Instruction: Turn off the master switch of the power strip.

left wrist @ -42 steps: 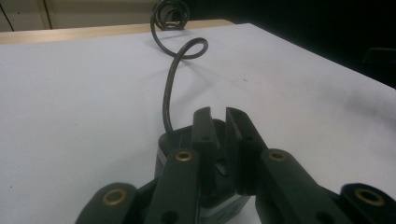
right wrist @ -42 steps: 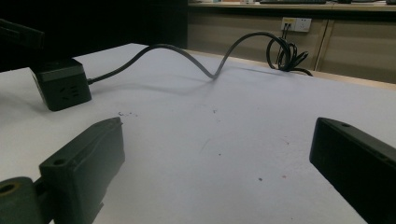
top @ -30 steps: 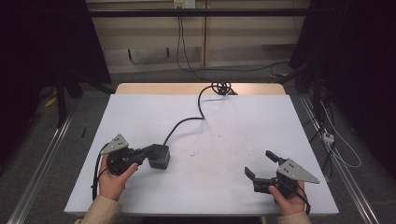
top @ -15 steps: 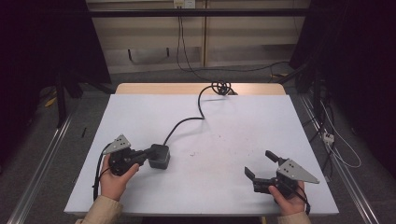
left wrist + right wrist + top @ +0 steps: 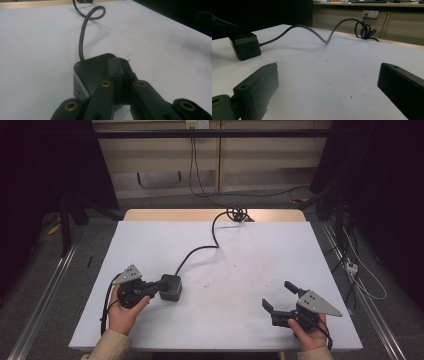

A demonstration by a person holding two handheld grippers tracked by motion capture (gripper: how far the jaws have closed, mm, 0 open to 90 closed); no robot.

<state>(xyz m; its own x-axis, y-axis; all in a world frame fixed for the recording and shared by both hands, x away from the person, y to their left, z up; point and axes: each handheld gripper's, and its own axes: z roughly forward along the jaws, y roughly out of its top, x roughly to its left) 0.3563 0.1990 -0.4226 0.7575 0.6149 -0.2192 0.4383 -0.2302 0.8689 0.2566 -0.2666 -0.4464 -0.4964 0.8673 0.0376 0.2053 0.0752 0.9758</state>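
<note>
Counter (image 5: 240,265): white top, carries all items below.

Cable (image 5: 200,251): black, runs from the far side of the socket cube across the counter to a coil at the counter's far edge.

Socket cube (image 5: 170,287): dark, sits on the counter near its left front corner.

Left gripper (image 5: 159,288): held in the person's left hand, just left of the socket cube, jaws clenched together and lying over the cube's top.

Right gripper (image 5: 280,296): well right of the socket cube, jaws spread wide, released, grasping nothing.
</note>
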